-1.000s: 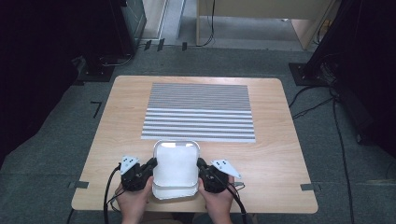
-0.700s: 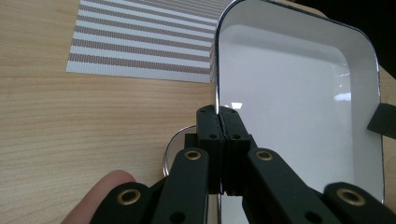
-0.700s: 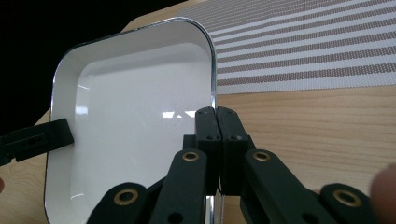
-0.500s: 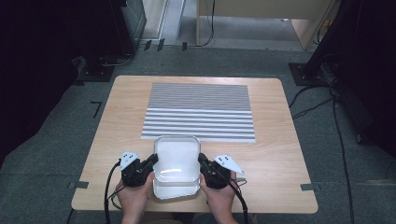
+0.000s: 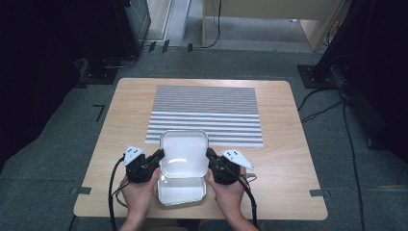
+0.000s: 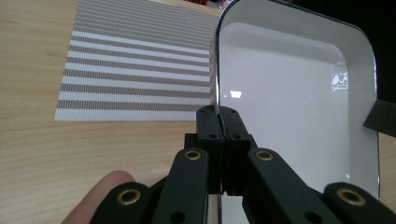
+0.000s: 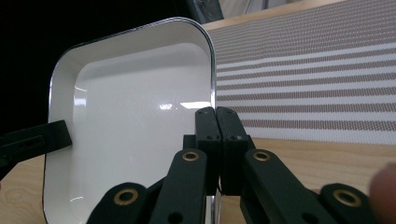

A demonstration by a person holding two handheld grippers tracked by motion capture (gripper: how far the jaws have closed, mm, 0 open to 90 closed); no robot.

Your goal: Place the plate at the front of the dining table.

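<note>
Glossy white tray (image 5: 183, 155), woven mat (image 5: 206, 114)

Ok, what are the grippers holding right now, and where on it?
Both hold the white tray: the left gripper is shut on its left rim, the right gripper on its right rim.

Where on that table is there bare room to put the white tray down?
The striped mat is bare, right beyond the tray. Bare wood strips border it left and right. The near edge is crowded: the left hand-held gripper and right hand-held gripper clamp the tray's rims there.
</note>
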